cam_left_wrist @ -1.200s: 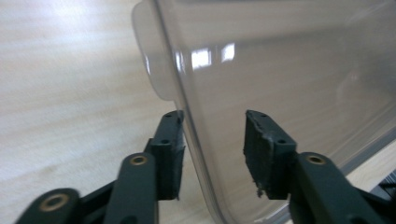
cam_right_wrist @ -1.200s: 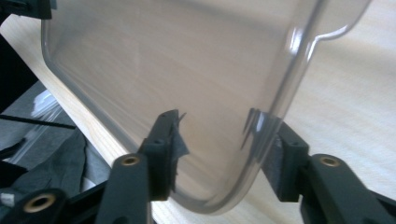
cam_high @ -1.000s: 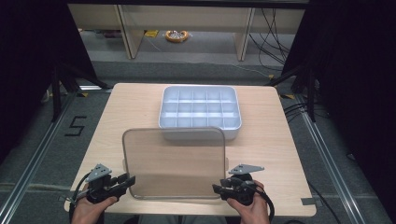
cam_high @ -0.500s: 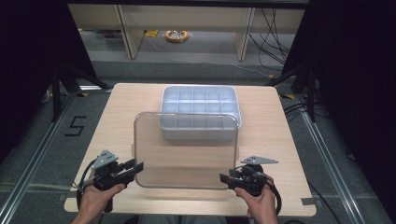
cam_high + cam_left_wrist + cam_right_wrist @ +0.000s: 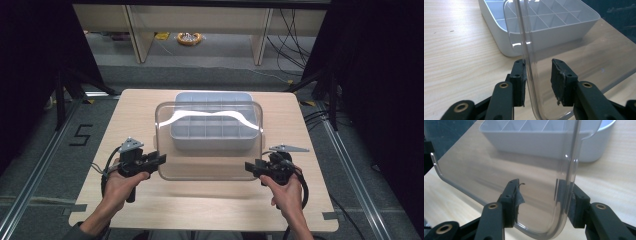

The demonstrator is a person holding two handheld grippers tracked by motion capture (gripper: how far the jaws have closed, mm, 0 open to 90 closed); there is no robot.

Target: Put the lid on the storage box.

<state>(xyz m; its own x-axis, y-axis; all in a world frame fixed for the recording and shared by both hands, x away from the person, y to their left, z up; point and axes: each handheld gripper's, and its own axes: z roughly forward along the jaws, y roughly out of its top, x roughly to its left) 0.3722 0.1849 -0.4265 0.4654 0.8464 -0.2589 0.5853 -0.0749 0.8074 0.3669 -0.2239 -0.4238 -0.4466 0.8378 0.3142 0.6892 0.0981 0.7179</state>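
A pale wooden bench (image 5: 150,120) stands on a grey floor, dark on both sides, with a person's forearms coming in from the near edge.

At the middle of the far half of the bench rests a light grey tray (image 5: 212,131), rectangular with rounded corners, its inside split by thin walls into rows of small square compartments.

A clear plastic lid (image 5: 210,162), about as large as the tray, is held over the tray's near side, tilted, with its far edge raised above the compartments and its near edge low toward the person. The tray shows through it, and a bright streak of light crosses its upper part.

The left gripper (image 5: 152,161) takes the lid's near left corner. In the left gripper view the lid's curved rim runs between the two black pads; the left pad (image 5: 518,75) lies against the rim, while a gap shows to the other pad, so whether it clamps cannot be told from that view.

The right gripper (image 5: 251,168) is at the lid's near right corner. Its jaws have just been opening, with the lid's rim between them; one pad (image 5: 571,197) sits against the rim and the other stands apart.
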